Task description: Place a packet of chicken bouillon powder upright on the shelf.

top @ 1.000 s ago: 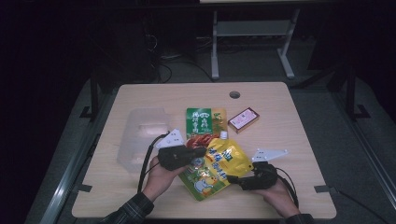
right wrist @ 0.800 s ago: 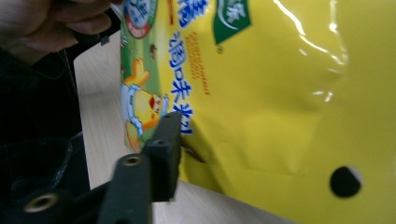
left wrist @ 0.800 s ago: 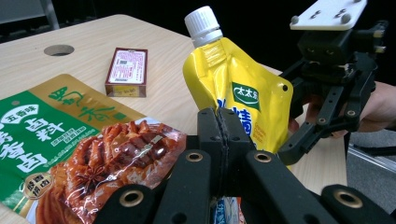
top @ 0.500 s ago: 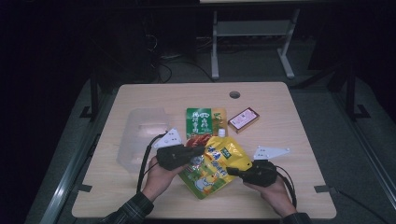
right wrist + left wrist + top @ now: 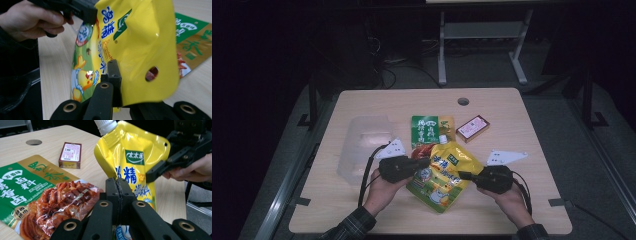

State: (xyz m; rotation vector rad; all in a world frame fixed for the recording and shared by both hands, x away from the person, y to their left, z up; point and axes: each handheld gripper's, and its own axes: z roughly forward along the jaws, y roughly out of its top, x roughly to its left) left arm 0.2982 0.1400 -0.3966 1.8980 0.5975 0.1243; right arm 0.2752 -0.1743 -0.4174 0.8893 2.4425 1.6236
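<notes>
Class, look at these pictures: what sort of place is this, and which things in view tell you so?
Probably a dim lab or workshop set up for recording. A plain wooden table with a cable hole, loose cables on the floor, and a metal stand behind suggest it.

High view: dim overall. Upper half and both side edges of the frame fall to near black; the pale wooden counter [image 5: 362, 210] at centre is the only lit area, light apparently from above, soft and even. Shadows under objects faint and short. Image slightly soft, fine print unreadable.

Left gripper view: brighter. Broad glare streaks on the glossy yellow plastic spouted pouch [image 5: 130, 157] at upper centre. Black fingers [image 5: 112, 192] at bottom slightly soft; upper right background dark.

Right gripper view: pouch sheen at centre right; hand at upper left blurred; lower left corner black.
</notes>
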